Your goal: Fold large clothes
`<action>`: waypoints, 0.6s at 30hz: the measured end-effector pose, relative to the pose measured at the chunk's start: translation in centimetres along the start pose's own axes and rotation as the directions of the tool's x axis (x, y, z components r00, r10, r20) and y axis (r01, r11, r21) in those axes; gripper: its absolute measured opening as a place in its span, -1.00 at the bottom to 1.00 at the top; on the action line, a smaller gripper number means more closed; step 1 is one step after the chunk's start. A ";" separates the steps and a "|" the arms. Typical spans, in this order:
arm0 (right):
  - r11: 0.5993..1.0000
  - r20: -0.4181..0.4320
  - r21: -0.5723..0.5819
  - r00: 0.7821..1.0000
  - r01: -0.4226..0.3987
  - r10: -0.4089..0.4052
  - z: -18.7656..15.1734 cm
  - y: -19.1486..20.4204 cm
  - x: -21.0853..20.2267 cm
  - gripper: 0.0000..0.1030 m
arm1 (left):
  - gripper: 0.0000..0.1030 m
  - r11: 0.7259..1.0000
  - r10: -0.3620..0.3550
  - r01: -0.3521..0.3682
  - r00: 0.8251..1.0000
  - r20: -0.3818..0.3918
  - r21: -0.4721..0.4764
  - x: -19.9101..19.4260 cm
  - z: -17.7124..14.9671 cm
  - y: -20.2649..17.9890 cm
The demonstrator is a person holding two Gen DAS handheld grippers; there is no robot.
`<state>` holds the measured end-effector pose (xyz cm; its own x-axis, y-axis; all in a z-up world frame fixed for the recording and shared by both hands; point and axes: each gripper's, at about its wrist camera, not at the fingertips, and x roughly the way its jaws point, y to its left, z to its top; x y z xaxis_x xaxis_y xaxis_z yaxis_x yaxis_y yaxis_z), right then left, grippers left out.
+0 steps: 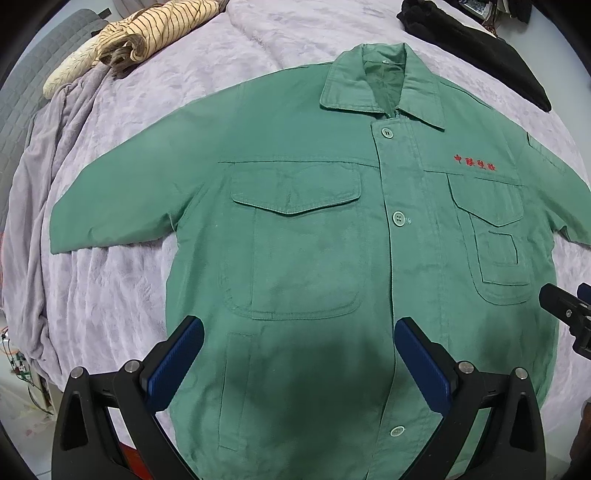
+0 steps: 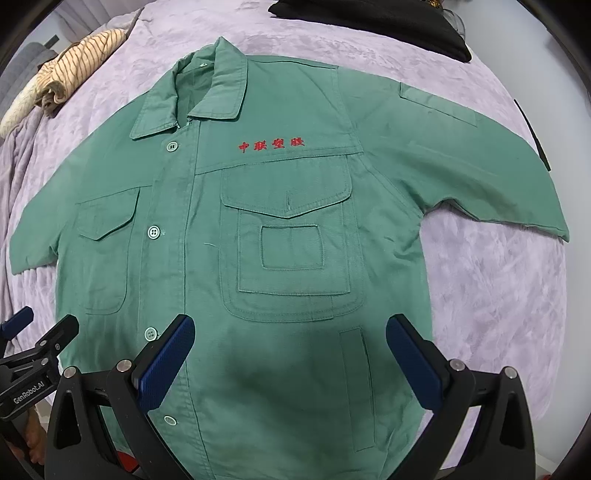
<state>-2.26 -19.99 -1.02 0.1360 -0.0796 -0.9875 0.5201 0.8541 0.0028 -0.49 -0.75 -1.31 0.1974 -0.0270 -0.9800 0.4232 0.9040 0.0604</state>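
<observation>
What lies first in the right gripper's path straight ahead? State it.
The right gripper, jaws open and empty, points at the green jacket. It would likely meet the front below the chest pocket first; depth is uncertain.

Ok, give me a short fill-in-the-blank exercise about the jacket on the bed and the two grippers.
1. The jacket spread flat on the purple blanket is ____ in colour.
2. The lettering stitched on its chest is ____.
3. The left gripper and the right gripper both have their jaws ____.
4. The folded cloth near the far corner has a ____ pattern.

Missing words: green; red; open; striped
</observation>
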 end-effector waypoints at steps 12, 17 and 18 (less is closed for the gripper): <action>1.000 0.001 -0.009 1.000 -0.009 0.009 0.1 0.1 -0.2 1.00 | 1.00 1.000 0.014 -0.014 1.000 -0.004 -0.019 -0.2 -0.2 0.3; 1.000 0.004 -0.011 1.000 -0.006 0.006 0.0 0.2 -0.3 1.00 | 1.00 0.999 0.017 -0.017 1.000 -0.009 -0.029 -0.1 -0.3 0.6; 1.000 0.004 -0.011 1.000 -0.006 0.006 0.0 0.2 -0.3 1.00 | 1.00 0.999 0.018 -0.018 1.000 -0.011 -0.029 -0.1 -0.3 0.6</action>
<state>-2.19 -19.79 -0.75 0.1429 -0.0767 -0.9868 0.5100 0.8601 0.0070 -0.53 -0.07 -1.22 0.1954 -0.0065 -0.9807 0.3941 0.9162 0.0724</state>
